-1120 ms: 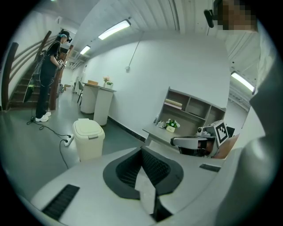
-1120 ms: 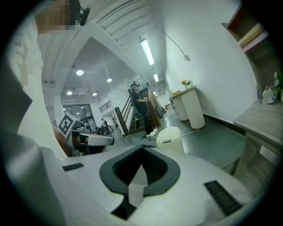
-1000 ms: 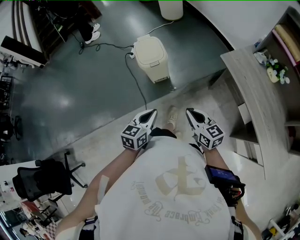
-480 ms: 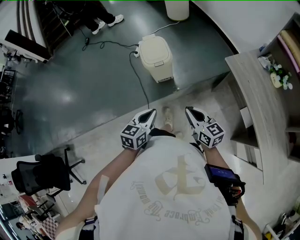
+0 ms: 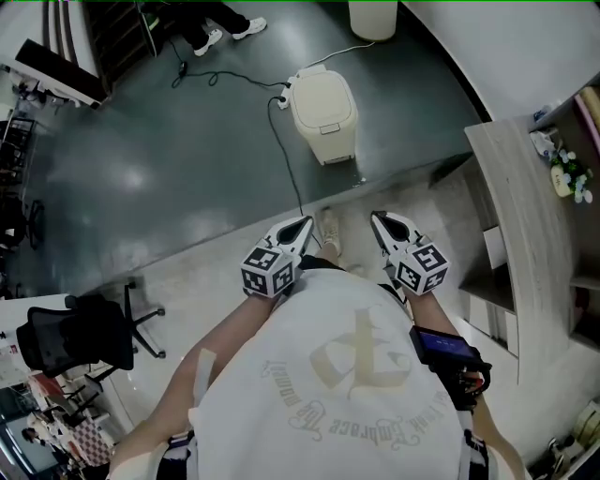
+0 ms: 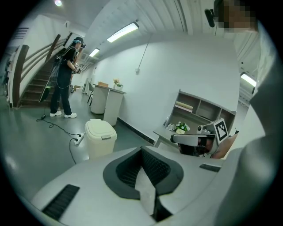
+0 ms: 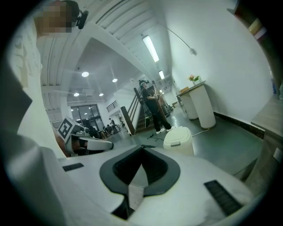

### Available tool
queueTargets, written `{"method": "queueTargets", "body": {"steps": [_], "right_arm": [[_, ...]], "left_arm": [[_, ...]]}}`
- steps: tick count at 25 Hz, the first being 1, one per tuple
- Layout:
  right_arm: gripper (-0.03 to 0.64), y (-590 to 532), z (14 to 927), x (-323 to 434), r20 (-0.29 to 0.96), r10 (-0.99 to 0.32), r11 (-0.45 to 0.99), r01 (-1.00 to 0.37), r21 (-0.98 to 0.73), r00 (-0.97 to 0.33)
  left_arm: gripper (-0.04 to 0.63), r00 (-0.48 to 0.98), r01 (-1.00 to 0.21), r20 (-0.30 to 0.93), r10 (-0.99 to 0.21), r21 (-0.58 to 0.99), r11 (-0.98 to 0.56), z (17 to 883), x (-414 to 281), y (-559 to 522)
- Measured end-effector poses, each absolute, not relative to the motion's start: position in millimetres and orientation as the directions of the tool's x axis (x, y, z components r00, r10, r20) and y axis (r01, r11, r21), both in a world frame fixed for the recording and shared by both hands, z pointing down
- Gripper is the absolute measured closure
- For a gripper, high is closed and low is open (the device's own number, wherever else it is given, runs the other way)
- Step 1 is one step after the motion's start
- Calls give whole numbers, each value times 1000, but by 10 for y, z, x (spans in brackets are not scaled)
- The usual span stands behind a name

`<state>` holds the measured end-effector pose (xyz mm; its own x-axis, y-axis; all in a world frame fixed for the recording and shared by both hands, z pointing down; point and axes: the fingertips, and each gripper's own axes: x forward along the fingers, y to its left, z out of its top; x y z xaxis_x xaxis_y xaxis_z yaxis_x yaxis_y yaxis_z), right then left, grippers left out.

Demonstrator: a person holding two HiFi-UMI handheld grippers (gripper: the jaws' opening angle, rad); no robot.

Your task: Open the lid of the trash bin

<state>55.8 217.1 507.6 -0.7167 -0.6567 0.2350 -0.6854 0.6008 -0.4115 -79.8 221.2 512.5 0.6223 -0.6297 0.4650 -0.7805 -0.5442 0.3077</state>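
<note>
Head view shows the trash bin (image 5: 323,112) in the upper centre of the frame, standing on the dark floor (image 5: 187,141), well apart from both grippers. It is cream, its rounded lid (image 5: 323,97) lying shut, with a small grey tab (image 6: 106,137) at the lid's front edge. A black cable (image 5: 289,159) runs over the floor just beside it. Left gripper (image 5: 300,230) and right gripper (image 5: 384,228) sit mid-frame, each with jaws closed together on nothing.

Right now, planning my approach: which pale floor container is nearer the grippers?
The lidded trash bin beside the black cable; the plain white cylinder stands farther off.
</note>
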Motion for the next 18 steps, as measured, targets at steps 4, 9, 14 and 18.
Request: {"method": "queueTargets", "body": {"steps": [4,9,14,18], "right_arm": [[611,1947,5069,498,241,-655,607,-688,-398,-716],[611,1606,5079,463,249,-651,607,-689,-397,-717],[611,1283,5084,428,250,-643,608,-681,-408,-724],[611,1066,5117,397,255,-635,604,-674,-425,-730]], "left_arm": [[581,620,-784,459,-637,317,-534,5145,-870,1997],[581,621,-783,455,-638,322,-532,5164,-916,1631],[581,624,-780,454,-635,325,-534,5161,-928,1278],[581,624,-781,461,-631,326,-533,5181,-943,1056]]}}
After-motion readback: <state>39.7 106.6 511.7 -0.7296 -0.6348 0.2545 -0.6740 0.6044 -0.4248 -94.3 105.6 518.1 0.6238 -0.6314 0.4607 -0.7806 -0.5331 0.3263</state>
